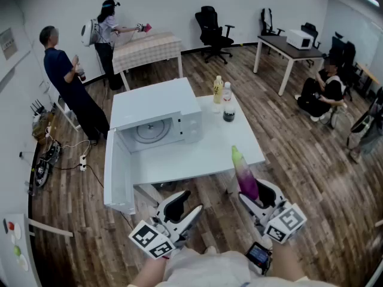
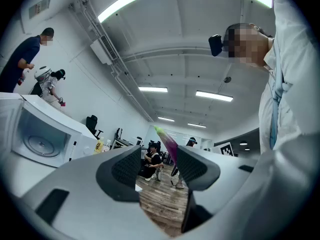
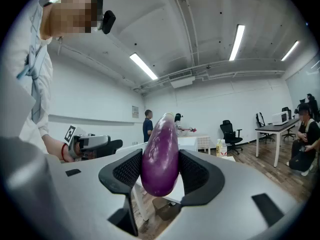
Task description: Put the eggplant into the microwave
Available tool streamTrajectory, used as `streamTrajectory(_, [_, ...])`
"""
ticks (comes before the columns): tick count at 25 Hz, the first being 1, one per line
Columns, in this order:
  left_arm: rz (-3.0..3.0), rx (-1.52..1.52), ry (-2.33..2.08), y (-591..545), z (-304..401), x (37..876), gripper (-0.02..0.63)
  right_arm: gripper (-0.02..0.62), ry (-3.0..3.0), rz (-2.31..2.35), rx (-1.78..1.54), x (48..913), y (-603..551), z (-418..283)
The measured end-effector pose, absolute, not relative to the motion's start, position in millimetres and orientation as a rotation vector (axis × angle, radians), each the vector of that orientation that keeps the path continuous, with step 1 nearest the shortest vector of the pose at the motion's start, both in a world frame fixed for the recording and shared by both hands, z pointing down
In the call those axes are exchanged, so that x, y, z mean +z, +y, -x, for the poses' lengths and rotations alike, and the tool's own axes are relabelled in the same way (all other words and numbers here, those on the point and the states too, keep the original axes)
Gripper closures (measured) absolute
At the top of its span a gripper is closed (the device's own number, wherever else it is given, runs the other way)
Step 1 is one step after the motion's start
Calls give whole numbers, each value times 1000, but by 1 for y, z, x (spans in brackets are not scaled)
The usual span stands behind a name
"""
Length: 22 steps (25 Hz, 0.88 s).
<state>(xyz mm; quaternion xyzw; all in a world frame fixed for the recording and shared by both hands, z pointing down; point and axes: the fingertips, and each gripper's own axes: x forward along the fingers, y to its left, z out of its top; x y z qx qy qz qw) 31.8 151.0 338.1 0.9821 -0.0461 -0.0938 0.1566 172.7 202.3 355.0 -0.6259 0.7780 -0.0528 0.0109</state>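
White table (image 1: 206,154) on wood floor (image 1: 287,130) bears open microwave (image 1: 157,113) and bottles (image 1: 224,98).

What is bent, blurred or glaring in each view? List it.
Head view: fisheye bows the floor, corners go dark, microwave stays sharp. Left gripper view: ceiling lights blow out white, left gripper looks soft up close. Right gripper view: eggplant is sharp with a sheen, inside a round black vignette.
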Motion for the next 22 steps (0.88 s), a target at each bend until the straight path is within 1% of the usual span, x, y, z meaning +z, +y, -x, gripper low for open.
streamTrajectory(22, [-2808,-284,-199,144,-15,342,394,349,2473,1949,-123,355,192,-159])
